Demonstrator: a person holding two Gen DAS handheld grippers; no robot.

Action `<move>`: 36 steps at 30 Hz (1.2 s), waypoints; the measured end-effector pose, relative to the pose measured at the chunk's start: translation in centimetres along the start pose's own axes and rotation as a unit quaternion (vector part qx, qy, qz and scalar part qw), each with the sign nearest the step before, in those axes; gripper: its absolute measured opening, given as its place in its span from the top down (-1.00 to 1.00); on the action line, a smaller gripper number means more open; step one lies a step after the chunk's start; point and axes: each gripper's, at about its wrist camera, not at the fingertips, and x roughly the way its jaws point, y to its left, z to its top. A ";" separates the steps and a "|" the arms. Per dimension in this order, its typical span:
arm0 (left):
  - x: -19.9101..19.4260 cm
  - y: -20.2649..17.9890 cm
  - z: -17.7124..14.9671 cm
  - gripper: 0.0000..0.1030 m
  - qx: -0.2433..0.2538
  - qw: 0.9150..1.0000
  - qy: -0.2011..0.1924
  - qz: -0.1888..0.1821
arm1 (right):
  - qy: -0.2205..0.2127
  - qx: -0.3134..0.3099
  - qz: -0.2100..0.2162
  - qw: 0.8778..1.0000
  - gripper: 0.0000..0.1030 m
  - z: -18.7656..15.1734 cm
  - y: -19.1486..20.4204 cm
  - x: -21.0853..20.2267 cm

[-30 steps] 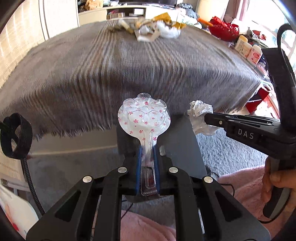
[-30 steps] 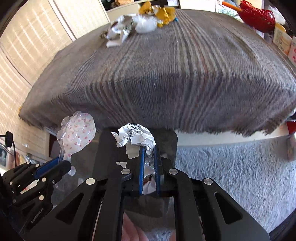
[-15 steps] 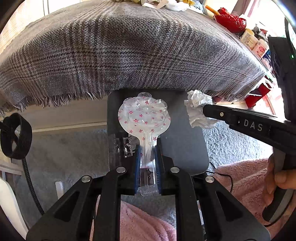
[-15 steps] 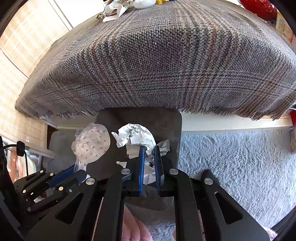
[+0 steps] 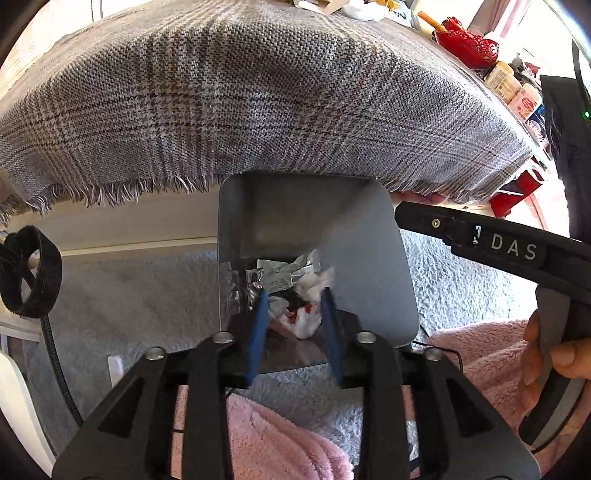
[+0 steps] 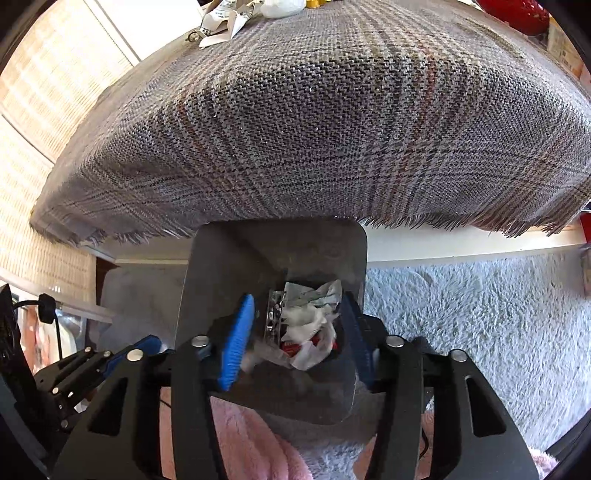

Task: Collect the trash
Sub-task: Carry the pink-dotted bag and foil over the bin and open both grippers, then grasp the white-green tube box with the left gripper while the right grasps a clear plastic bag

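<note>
Nearest to you, both pairs of tongs point steeply down over the mouth of a grey bin [image 5: 373,266]. Your left tongs [image 5: 295,325] have just been opening and their blue pads stand apart with nothing between them. Your right tongs [image 6: 295,332] have also just been opening and gape wider, likewise empty. In the left view the right tool reaches in from the side, a hand [image 5: 554,354] on its grip.

Under both sets of tongs, down inside the bin, lies the dropped trash [image 6: 310,325]: crumpled white paper, a bit of foil and a scrap of red. It sits clear of the pads.

To finish this release well, lift both tools straight up so a pad cannot snag loose paper and drag it back over the rim. Keep the pads apart as you rise.

Beyond the bin hangs the fringed edge of a grey checked cloth [image 6: 332,122] covering the table. At its far end waits a pile of wrappers [image 6: 236,14], probably your next pickup. Reach over the cloth without catching its fringe.
</note>
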 end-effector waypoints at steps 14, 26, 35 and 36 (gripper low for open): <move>-2.0 0.3 0.7 -0.57 0.003 1.000 -0.021 0.009 | -0.023 0.027 -0.018 0.999 -0.91 0.5 -1.6 -1.5; -4.7 0.5 3.6 -0.64 0.015 0.998 -0.056 0.025 | -0.053 0.057 0.014 0.997 -0.92 3.9 -2.4 -5.2; -6.5 0.6 10.1 -0.64 0.032 0.994 -0.091 0.045 | -0.101 0.061 0.013 0.993 -0.92 12.0 -3.4 -8.5; -6.6 0.4 11.1 -0.64 0.037 0.994 -0.095 0.047 | -0.100 0.058 0.011 0.993 -0.92 13.0 -3.4 -8.5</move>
